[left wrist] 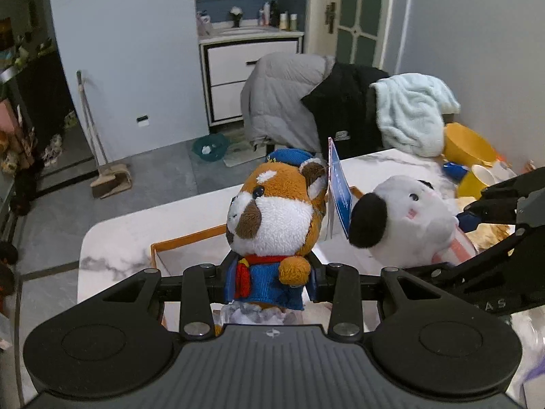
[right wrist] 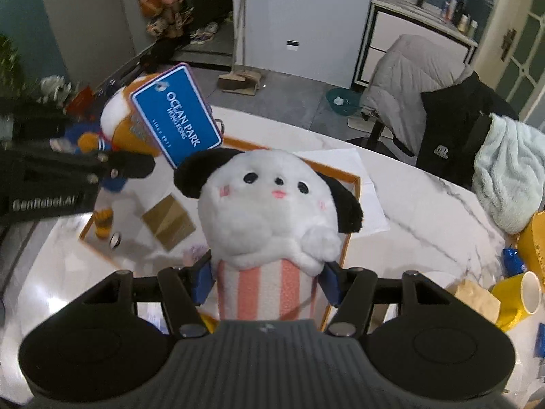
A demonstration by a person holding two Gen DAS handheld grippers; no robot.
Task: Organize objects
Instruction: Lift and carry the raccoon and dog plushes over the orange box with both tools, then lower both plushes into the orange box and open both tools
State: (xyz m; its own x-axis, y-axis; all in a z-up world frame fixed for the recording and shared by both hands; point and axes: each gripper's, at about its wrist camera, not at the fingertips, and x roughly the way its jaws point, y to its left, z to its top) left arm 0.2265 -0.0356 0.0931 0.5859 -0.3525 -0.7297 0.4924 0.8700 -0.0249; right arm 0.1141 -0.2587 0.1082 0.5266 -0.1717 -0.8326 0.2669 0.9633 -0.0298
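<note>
Marble table [right wrist: 425, 211] carried an orange-rimmed tray [right wrist: 344, 255]. Above the tray, the right gripper [right wrist: 269, 279] pinched the white dog plush [right wrist: 269, 211] by its striped body, while the left gripper [left wrist: 272, 279] clamped the red panda plush [left wrist: 276, 211], its blue tag [right wrist: 177, 116] hanging between both.

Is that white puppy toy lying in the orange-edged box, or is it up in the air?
In the air. The right tongs pinch the white puppy toy by its striped body, above the box.
</note>
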